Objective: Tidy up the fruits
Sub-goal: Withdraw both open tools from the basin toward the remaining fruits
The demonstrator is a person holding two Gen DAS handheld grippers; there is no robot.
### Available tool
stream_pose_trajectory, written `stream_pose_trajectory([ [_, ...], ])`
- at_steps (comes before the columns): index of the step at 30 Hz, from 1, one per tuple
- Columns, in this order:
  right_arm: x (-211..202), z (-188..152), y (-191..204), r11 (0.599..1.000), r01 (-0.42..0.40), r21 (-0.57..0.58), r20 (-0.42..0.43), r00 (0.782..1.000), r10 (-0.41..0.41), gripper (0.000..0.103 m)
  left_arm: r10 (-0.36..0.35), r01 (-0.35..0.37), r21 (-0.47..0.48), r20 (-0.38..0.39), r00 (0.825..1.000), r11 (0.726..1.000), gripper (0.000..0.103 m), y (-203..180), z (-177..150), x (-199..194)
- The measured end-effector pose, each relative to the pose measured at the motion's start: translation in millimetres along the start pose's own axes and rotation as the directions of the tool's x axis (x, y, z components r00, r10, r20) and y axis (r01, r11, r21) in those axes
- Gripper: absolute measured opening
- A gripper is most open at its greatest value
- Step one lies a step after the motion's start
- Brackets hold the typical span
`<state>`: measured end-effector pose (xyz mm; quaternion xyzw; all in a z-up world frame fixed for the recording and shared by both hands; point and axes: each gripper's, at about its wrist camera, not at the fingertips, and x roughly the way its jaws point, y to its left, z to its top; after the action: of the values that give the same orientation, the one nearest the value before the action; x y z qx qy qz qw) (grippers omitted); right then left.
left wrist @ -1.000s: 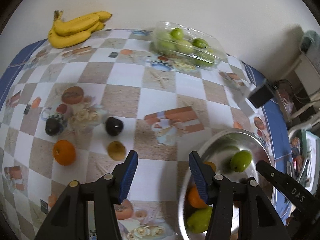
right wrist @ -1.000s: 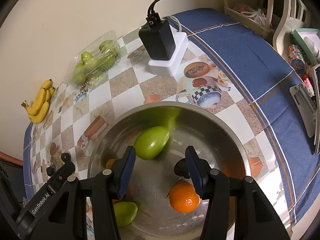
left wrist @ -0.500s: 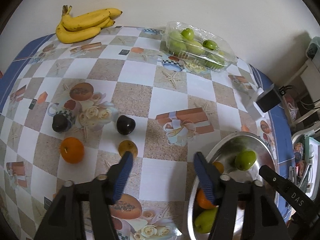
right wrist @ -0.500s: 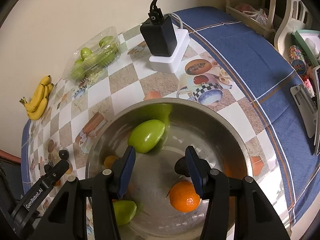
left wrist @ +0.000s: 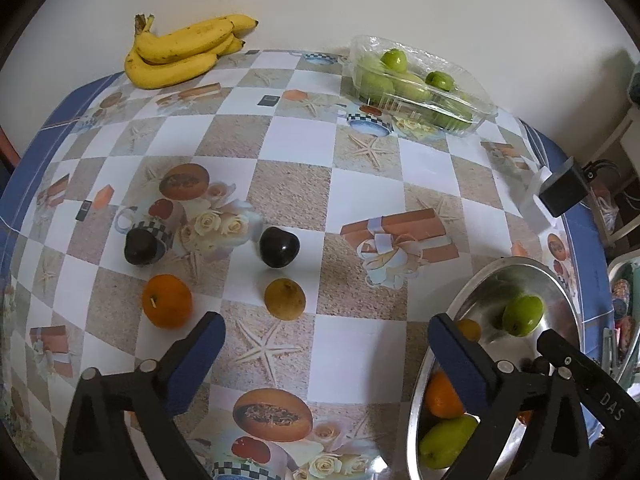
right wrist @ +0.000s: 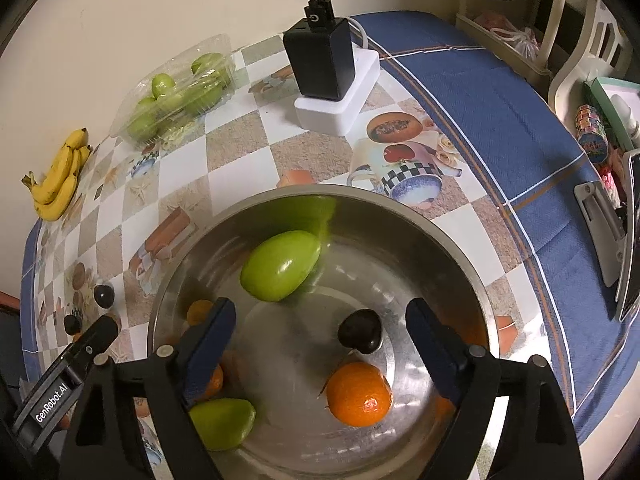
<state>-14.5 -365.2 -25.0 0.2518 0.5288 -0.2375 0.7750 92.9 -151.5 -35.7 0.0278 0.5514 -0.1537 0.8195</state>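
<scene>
Both tools — left tool [left wrist: 324,344] and right tool [right wrist: 318,326] — are opening with nothing between them, the bowl [right wrist: 400,204] holding several fruits while four are waiting at the worktop's [left wrist: 304,184] nine o'clock.

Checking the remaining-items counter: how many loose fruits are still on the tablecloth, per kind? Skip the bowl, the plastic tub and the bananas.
Dark plum-like fruit: 2
Orange: 1
Small yellow-brown fruit: 1
Total: 4
</scene>
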Motion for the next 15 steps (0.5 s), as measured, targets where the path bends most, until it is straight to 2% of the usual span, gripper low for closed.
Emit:
stream_pose_trajectory([
  [2,-0.6,0.3,1.6,1.000,0.008,-0.013,0.008,1.000,-0.008,0.090,0.008,-0.008,0.000,0.002,1.000,1.000,0.103,0.9,-0.2,0.3],
  [3,-1.1,0.0,2.5,1.000,0.016,-0.020,0.014,1.000,-0.016,0.098,0.023,-0.023,0.003,0.007,1.000,1.000,0.103,1.3,-0.5,0.1],
  [4,-1.6,-0.5,3.2,0.999,0.028,-0.026,0.020,0.999,-0.028,0.102,0.036,-0.036,0.007,0.009,0.999,0.999,0.103,1.7,-0.7,0.1],
  [10,-0.4,-0.9,5.3,0.998,0.036,-0.042,0.019,0.999,-0.036,0.103,0.052,-0.052,0.011,0.010,0.999,0.999,0.103,4.3,-0.6,-0.4],
  [15,-1.4,-2.1,6.9,0.998,0.043,-0.047,0.017,0.999,-0.043,0.103,0.061,-0.061,0.049,0.007,0.998,0.997,0.103,2.1,-0.6,-2.1],
])
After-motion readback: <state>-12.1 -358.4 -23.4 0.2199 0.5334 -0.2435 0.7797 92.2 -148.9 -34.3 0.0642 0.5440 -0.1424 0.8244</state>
